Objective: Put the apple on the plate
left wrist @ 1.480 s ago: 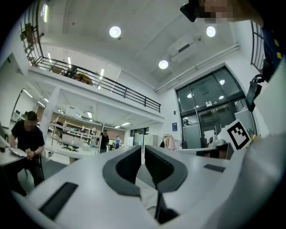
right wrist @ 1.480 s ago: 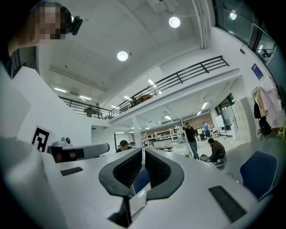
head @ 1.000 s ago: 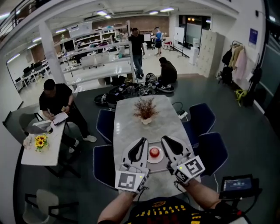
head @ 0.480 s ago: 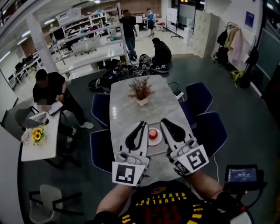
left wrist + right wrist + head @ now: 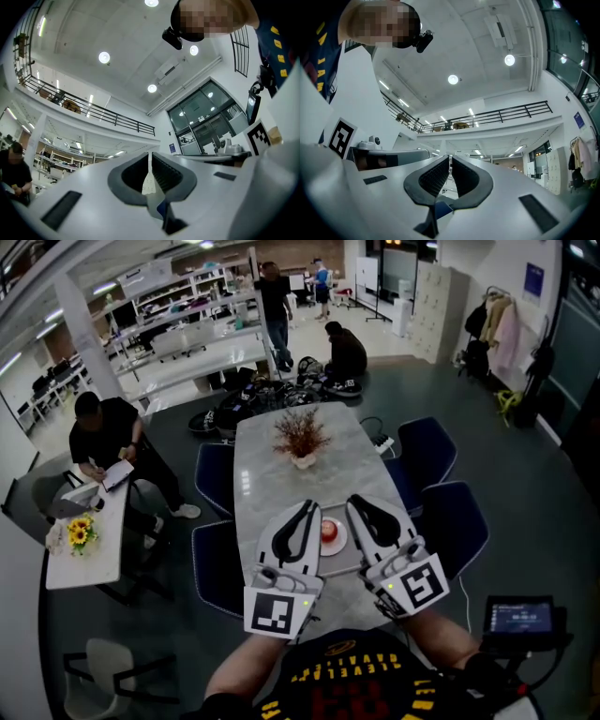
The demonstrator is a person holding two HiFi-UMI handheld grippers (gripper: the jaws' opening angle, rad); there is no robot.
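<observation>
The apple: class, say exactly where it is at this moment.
In the head view the apple sits on the white plate on the long table, between the left gripper and the right gripper, with the potted plant beyond it.

Table (image 5: 272,474) top glossy, marble-like; plate (image 5: 340,542) perhaps glazed ceramic; right gripper (image 5: 450,161) smooth white plastic (pads (image 5: 435,177) black, ribbed).

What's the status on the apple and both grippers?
Left gripper shut, empty. Right gripper shut, empty. Apple sits on the plate, between the two grippers. Nothing in the way; plant pot stands farther up the table.
</observation>
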